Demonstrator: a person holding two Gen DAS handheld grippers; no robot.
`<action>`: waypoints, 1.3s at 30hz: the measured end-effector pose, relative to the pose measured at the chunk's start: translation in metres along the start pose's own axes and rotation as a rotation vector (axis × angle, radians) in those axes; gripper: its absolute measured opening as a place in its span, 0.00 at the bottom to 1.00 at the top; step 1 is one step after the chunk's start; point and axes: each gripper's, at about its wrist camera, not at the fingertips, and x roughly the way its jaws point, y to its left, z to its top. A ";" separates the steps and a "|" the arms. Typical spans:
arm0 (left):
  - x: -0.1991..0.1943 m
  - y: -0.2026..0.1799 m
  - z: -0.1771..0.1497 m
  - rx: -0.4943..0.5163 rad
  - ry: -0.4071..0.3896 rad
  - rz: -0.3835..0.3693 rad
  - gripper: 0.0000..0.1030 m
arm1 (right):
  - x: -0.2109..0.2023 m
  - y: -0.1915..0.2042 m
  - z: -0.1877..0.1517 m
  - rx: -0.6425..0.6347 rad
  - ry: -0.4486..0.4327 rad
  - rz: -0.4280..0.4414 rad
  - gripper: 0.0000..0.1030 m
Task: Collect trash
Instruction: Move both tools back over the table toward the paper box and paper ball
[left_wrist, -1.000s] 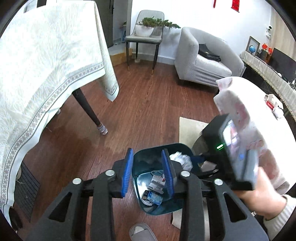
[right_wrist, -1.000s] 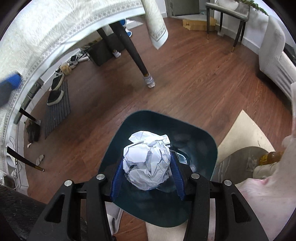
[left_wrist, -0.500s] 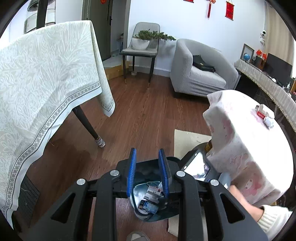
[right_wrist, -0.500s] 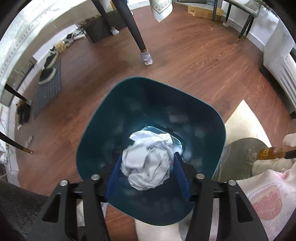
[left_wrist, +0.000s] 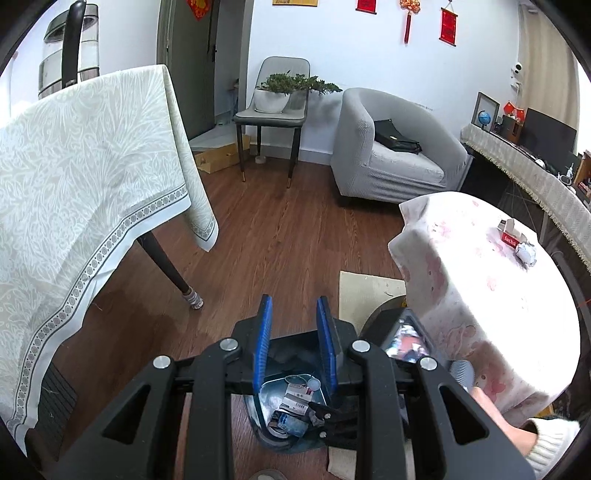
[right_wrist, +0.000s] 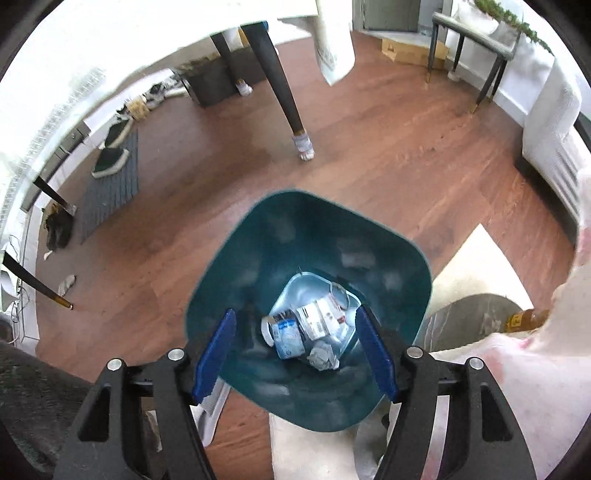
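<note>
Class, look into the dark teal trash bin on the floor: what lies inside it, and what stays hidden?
Inside the trash bin lie a crumpled paper ball, small printed cartons and a blue-and-white wrapper. Whatever sits beneath this pile is covered.

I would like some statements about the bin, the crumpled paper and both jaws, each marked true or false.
1. The right gripper holds the crumpled paper. False: its jaws have just been opening, nothing is between them, and the crumpled paper lies in the bin.
2. The teal bin stands on a wooden floor. True.
3. The bin is empty. False: small boxes and wrappers lie at its bottom.
4. The left gripper holds nothing. True.
5. More trash lies on the pink-patterned table. True: a red and white box and a foil ball.
</note>
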 end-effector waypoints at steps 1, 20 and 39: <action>0.000 0.000 0.001 -0.001 -0.003 0.000 0.26 | -0.006 0.001 0.000 -0.004 -0.013 -0.002 0.66; -0.002 -0.038 0.026 0.016 -0.078 -0.022 0.49 | -0.149 -0.060 -0.016 0.075 -0.318 -0.094 0.56; 0.035 -0.136 0.036 0.100 -0.063 -0.134 0.79 | -0.229 -0.166 -0.102 0.321 -0.421 -0.280 0.68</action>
